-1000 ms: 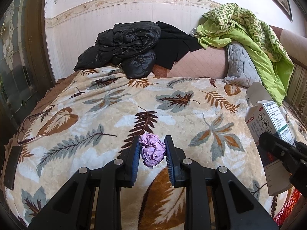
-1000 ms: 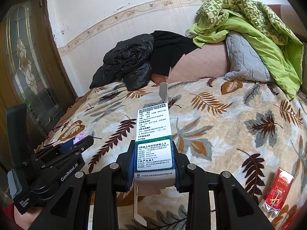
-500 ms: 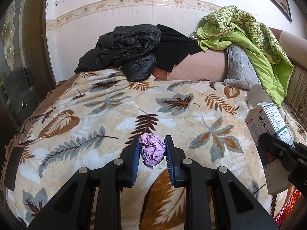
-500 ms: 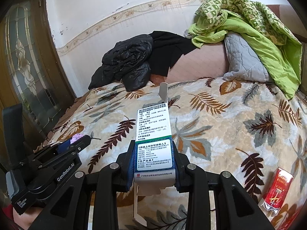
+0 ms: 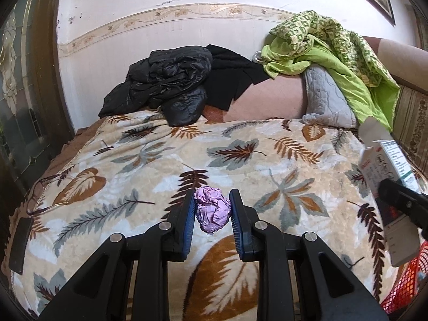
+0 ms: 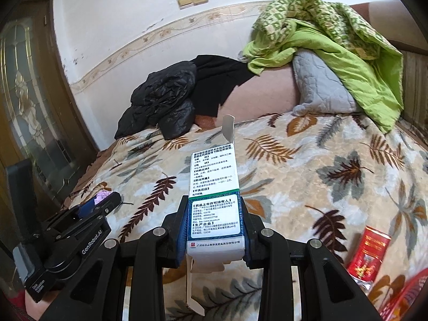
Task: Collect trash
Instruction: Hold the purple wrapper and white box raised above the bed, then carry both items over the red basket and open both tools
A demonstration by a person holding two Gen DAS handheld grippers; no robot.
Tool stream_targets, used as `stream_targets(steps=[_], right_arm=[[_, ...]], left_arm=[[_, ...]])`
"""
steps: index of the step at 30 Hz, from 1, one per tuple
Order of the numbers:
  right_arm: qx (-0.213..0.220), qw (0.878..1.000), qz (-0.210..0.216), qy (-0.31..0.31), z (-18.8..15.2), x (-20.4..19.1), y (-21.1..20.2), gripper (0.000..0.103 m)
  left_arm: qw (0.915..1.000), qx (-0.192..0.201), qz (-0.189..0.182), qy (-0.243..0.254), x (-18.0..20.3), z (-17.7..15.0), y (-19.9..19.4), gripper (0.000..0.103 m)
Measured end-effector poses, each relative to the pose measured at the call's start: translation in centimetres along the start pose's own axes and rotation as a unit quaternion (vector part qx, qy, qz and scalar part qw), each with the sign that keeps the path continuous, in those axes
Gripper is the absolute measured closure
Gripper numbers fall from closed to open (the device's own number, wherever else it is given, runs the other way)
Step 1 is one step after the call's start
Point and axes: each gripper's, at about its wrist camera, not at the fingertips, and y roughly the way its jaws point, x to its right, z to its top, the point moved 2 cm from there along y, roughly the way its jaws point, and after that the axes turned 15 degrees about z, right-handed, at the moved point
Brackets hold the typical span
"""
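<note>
Holding trash in both: left gripper (image 5: 211, 211) pinches a purple paper wad (image 5: 212, 211), right gripper (image 6: 214, 222) clamps a medicine carton (image 6: 215, 200). Red packet (image 6: 367, 254) remains on the leaf-print blanket (image 6: 307, 165), beside a red basket (image 6: 404, 297).

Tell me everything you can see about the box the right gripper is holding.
The medicine box is a long, narrow white carton of thin cardboard, printed with Chinese text and a green band. The right gripper is shut on its near end, blue pads pressing both sides. It points away over the leaf-print blanket, touching nothing else. Both end flaps hang open.
</note>
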Motion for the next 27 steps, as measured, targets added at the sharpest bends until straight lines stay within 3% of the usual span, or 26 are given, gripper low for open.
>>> stream_targets(steps=[4,10,12,15,20,22,25,26,27], right_arm=[[0.008,1.000,0.000,0.016,-0.3,0.6,-3.5,0.069],[0.034,0.997,-0.045,0.052,-1.6,4.1,-13.0,0.069],[0.049,0.993,-0.080,0.071,-2.7,6.0,-17.4,0.069],[0.068,0.982,-0.144,0.102,-5.3,9.0,-24.0,0.069],[0.082,0.959,-0.219,0.160,-10.1,13.2,-31.7,0.069],[0.085,0.954,-0.222,0.184,-11.6,14.4,-32.9,0.069],[0.088,0.951,-0.216,0.204,-12.3,15.9,-32.7,0.067],[0.084,0.950,-0.214,0.211,-12.4,16.5,-32.3,0.065],[0.072,0.948,-0.214,0.222,-12.6,17.4,-31.8,0.055]], left_arm=[[0.9995,0.000,-0.031,0.003,1.1,0.1,-1.3,0.079],[0.9869,0.005,-0.156,0.043,6.7,-0.2,-6.9,0.079],[0.9745,0.004,-0.213,0.070,9.8,-0.7,-9.8,0.079],[0.9472,-0.011,-0.305,0.099,14.6,-1.4,-13.7,0.079],[0.8913,-0.048,-0.420,0.165,22.9,-3.7,-19.4,0.079],[0.8742,-0.066,-0.444,0.186,25.8,-4.9,-20.6,0.079],[0.8573,-0.087,-0.460,0.213,29.5,-6.6,-21.3,0.077],[0.8490,-0.102,-0.465,0.229,31.0,-7.4,-21.2,0.069],[0.8430,-0.117,-0.466,0.242,32.0,-8.0,-21.0,0.060]])
